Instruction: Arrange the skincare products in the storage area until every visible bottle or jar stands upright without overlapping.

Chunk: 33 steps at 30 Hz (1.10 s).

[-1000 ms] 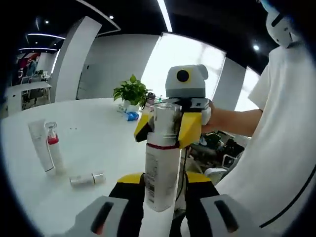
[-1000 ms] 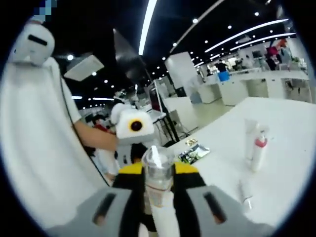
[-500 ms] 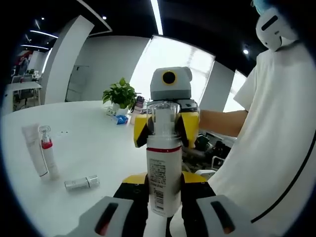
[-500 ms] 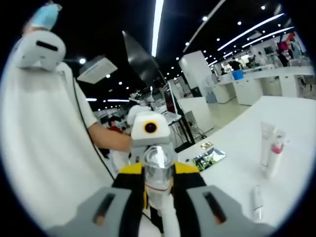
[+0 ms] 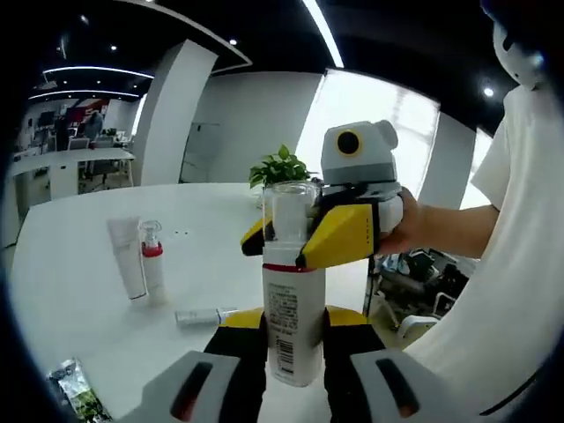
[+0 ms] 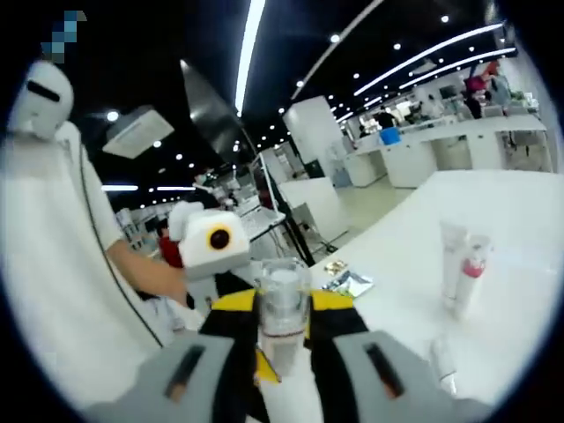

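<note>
Left gripper [image 5: 292, 374]: jaws closed on white bottle [image 5: 293, 330], lower body, held upright off the table [image 5: 70, 256].
Right gripper [image 5: 304, 238]: clamped round the bottle's clear cap [image 6: 283, 295], likely steadying it.
Tube [image 5: 126, 269], pump bottle [image 5: 152, 273]: upright, touching.
Small bottle [image 5: 204, 315]: lying flat mid-table, unrighted.

White table [image 5: 79, 264], round edge, glossy. On it, left gripper view: white tube [image 5: 129, 267] upright on cap, pump bottle [image 5: 152, 273] w/ red collar upright just beside it, touching or nearly. Small silver bottle [image 5: 201, 315] lying flat nearby. Foil packet [image 5: 77, 394] flat near table edge. Potted plant [image 5: 284, 167] at far side. Right gripper view: same tube [image 6: 451, 259] + pump bottle [image 6: 471, 275] upright, packet [image 6: 349, 281] flat.
</note>
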{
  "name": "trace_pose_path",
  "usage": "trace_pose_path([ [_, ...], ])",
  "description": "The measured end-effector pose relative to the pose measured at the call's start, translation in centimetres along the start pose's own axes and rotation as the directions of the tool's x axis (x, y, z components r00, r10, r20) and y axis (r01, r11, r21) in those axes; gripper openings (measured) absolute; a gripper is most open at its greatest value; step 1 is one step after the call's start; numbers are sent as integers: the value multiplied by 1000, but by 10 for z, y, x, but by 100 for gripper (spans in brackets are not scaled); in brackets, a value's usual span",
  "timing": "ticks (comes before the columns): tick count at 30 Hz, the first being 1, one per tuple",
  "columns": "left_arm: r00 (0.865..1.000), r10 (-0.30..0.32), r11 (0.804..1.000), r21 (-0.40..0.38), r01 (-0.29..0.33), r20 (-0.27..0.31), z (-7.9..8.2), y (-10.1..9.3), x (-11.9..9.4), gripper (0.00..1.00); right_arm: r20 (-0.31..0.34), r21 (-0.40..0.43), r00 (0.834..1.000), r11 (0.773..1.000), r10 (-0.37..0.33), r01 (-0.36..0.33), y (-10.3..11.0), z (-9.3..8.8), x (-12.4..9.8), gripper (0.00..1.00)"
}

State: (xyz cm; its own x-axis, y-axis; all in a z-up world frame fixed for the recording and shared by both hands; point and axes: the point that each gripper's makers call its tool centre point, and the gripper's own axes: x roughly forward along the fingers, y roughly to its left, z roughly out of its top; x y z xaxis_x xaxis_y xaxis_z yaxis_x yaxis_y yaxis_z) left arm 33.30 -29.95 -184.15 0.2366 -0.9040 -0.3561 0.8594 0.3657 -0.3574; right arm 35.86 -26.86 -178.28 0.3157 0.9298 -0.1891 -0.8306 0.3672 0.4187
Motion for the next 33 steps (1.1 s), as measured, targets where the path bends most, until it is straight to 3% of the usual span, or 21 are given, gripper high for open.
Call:
trace_pose_path([
  [3, 998, 64, 998, -10, -64, 0, 1, 8, -2, 22, 7, 16, 999, 998, -53, 53, -7, 2, 6, 21],
  [5, 989, 147, 989, -23, -147, -5, 4, 18, -2, 22, 10, 30, 993, 993, -119, 118, -16, 4, 12, 22],
  [7, 981, 193, 980, -44, -193, -16, 8, 21, 1, 22, 26, 69, 983, 981, -183, 181, -24, 8, 14, 23],
  [12, 967, 255, 967, -8, -255, -20, 13, 27, 2, 22, 58, 99, 968, 966, -246, 240, -29, 14, 15, 24],
  [14, 957, 289, 957, 14, -289, -27, 15, 31, 2, 22, 66, 87, 954, 954, -293, 287, -33, 16, 16, 24],
  [18, 947, 317, 948, 37, -316, -45, 12, 30, 6, 22, 41, 77, 933, 932, -359, 355, -37, 11, 15, 24],
  [23, 952, 303, 952, 46, -301, -44, 9, 25, 5, 22, 20, 32, 944, 944, -329, 328, -28, 7, 12, 22],
  [24, 967, 249, 968, 32, -248, -43, 7, 20, 6, 22, 6, 13, 951, 950, -311, 311, -26, 6, 11, 22],
  [27, 983, 183, 982, 57, -182, -17, 10, 14, 2, 21, 0, -14, 965, 965, -262, 262, -19, 8, 8, 22],
  [33, 992, 130, 988, 79, -130, 10, 16, 9, -1, 20, 11, -27, 978, 978, -209, 209, -12, 13, 5, 21],
])
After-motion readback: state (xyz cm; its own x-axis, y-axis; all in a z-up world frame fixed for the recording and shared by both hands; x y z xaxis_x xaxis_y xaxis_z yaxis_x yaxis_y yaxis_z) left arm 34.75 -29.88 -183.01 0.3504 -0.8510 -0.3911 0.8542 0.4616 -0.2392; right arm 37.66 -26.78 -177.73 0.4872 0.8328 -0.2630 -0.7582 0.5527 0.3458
